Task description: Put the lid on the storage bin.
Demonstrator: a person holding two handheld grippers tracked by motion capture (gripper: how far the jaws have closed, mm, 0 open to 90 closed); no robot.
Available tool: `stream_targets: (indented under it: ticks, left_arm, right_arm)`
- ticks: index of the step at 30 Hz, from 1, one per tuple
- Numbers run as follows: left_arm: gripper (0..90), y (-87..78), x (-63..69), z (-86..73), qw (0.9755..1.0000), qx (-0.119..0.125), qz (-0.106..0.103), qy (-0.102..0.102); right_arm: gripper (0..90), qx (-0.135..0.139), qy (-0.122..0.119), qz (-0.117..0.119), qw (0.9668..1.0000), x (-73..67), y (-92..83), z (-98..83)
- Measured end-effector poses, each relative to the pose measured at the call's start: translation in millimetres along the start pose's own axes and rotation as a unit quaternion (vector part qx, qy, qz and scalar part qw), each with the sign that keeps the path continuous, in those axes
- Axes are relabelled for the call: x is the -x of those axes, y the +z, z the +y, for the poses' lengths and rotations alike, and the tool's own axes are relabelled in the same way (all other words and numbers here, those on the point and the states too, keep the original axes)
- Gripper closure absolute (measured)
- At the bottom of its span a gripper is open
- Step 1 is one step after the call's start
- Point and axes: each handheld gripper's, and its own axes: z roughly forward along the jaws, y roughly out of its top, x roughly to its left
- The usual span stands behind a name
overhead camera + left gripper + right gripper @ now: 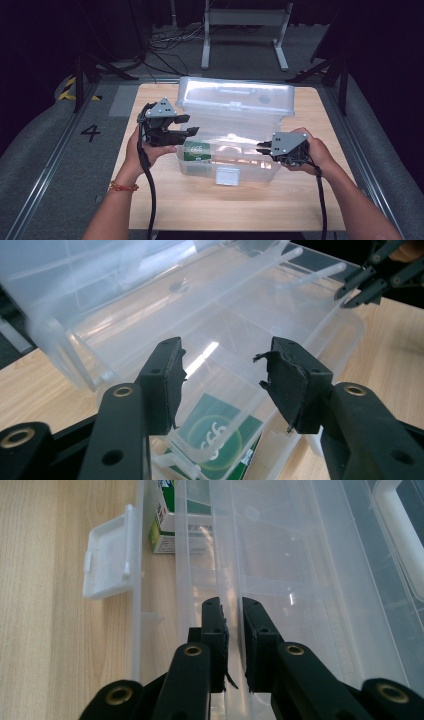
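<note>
Between the right gripper's (232,605) jaws, pinched on the clear box's (200,170) wall, grip looks thin; left gripper (225,372) jaws spread, box may slip.

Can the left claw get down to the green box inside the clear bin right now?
Probably yes. The left claw hangs open right above the green box, and the bin's lid is swung back. A clear inner tray edge crosses over the box and may hinder it.
</note>
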Motion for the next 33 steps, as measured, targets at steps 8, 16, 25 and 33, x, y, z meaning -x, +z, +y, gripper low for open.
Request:
stream_targets:
  ticks: [8,16,25,33]
  left_arm:
    - [71.6,0.2,-1.6,-6.5,0.9999,0.002,0.002,-0.012]
    - [86.6,3.2,1.7,-11.2,0.9998,-0.009,0.018,-0.001]
    - [89.7,4.2,6.9,-13.1,0.9992,-0.011,0.027,0.028]
    - [90.0,3.8,11.5,-16.5,0.9989,-0.014,0.021,0.04]
  right_arm:
    - [82.0,0.009,0.008,0.005,0.9999,-5.9,1.1,-5.0]
    - [80.8,0.016,0.014,0.005,0.9998,-12.3,2.7,-9.4]
    - [81.4,0.028,0.036,-0.002,0.9989,-18.2,-0.5,-15.9]
    - [82.2,0.035,0.056,-0.01,0.9977,-22.1,-12.3,-24.5]
